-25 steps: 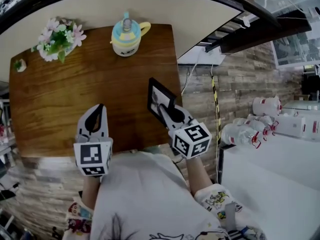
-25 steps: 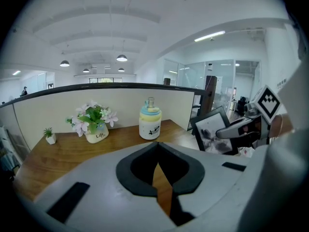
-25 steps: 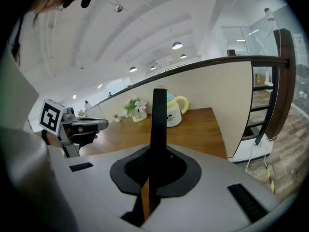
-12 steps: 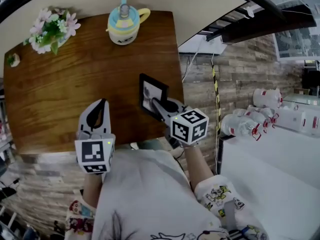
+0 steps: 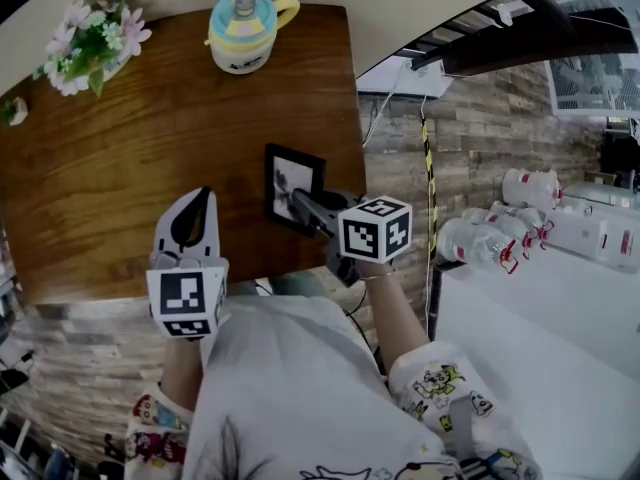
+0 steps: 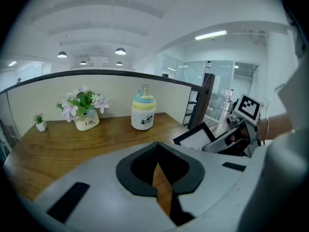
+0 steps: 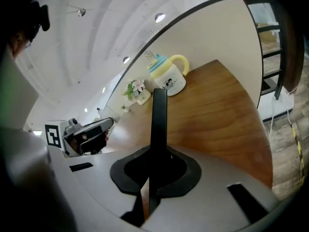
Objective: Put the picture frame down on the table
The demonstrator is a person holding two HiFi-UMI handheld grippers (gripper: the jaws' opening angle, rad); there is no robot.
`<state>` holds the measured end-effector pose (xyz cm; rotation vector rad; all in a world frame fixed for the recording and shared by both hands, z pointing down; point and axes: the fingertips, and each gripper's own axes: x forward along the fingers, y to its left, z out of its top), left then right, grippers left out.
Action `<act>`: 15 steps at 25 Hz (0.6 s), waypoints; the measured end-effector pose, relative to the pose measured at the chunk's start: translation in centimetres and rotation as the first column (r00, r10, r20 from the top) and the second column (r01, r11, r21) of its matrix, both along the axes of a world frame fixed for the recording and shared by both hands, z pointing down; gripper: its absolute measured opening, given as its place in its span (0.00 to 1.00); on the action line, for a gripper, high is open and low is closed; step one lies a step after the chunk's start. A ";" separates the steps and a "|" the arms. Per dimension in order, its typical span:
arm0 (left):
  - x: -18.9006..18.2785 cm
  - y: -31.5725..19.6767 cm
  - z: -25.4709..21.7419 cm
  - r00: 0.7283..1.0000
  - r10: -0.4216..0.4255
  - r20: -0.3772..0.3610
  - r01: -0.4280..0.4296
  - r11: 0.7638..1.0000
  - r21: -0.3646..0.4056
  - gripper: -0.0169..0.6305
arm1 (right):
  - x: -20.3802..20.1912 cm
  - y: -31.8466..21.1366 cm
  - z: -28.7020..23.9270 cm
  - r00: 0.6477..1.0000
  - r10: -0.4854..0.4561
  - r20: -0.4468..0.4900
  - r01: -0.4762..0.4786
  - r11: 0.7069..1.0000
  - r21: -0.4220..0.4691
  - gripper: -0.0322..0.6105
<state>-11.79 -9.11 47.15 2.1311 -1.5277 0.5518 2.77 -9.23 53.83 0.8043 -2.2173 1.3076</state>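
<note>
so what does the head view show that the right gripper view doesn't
Only the head view: the photo face of the picture frame and the white bottles off to the right. Only the right gripper view: the frame edge-on, clamped in the right claw, plus ceiling lights. Both: the wooden table, cup, flowers and left claw.
</note>
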 end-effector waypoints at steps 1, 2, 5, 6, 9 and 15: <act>0.2 0.0 0.2 1.000 0.001 -0.003 -0.001 1.000 -0.003 0.03 | 0.0 0.1 0.2 1.000 -0.003 0.012 0.003 1.000 -0.021 0.07; 0.4 0.1 0.3 1.000 0.004 -0.007 -0.004 1.000 -0.004 0.03 | 0.0 0.2 0.4 1.000 -0.005 0.024 0.006 0.999 -0.042 0.07; 0.9 0.2 0.6 1.000 0.018 -0.012 -0.018 1.000 -0.007 0.03 | -0.1 0.2 1.0 0.998 -0.008 0.056 0.014 0.995 -0.097 0.07; 0.9 0.3 0.7 1.000 0.020 -0.012 -0.021 1.000 -0.009 0.03 | -0.2 0.2 1.2 0.998 -0.009 0.064 0.017 0.993 -0.114 0.07; 1.0 0.6 1.0 1.000 0.023 -0.011 -0.023 1.000 -0.019 0.03 | -0.2 0.0 1.7 0.997 -0.011 0.077 0.022 0.989 -0.149 0.07; 0.9 1.1 1.3 1.000 0.019 -0.012 -0.019 0.999 -0.029 0.03 | -0.3 -0.2 2.9 0.997 -0.036 0.064 0.046 0.984 -0.170 0.08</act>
